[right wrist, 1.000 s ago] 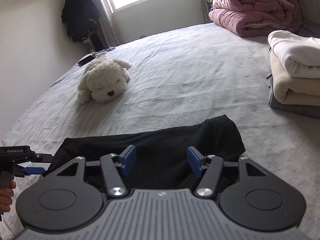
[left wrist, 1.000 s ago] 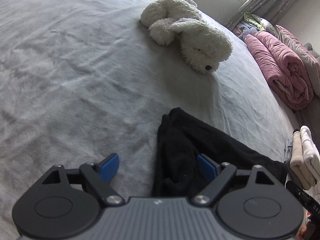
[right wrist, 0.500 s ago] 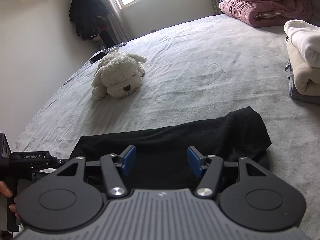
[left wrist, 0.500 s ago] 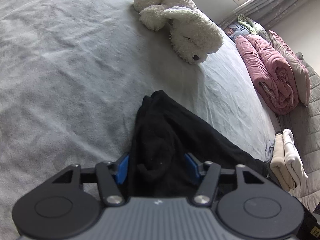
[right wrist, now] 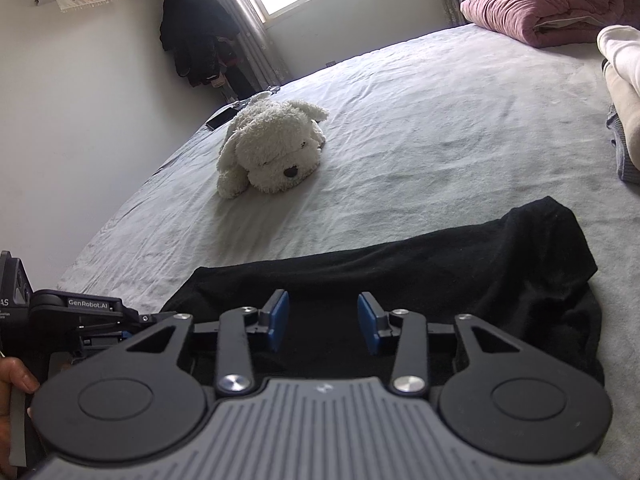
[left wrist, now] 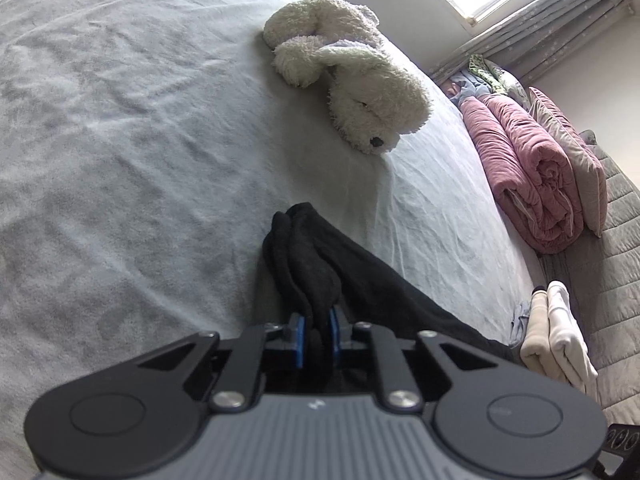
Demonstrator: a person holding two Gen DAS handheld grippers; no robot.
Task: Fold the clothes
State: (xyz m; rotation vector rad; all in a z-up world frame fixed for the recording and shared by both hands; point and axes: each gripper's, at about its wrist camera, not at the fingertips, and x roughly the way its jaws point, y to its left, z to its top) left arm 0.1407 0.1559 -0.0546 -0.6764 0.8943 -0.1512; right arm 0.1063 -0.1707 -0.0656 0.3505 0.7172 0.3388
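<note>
My left claw point(left wrist: 316, 334) pinches one end of the black garment point(right wrist: 400, 280), which lies long across the bed point(right wrist: 440, 128), nearer me than the toy dog point(right wrist: 272, 152). My right claw point(right wrist: 323, 322) hangs wide open over its middle, holding nothing. The thick bunch might slip out.
</note>
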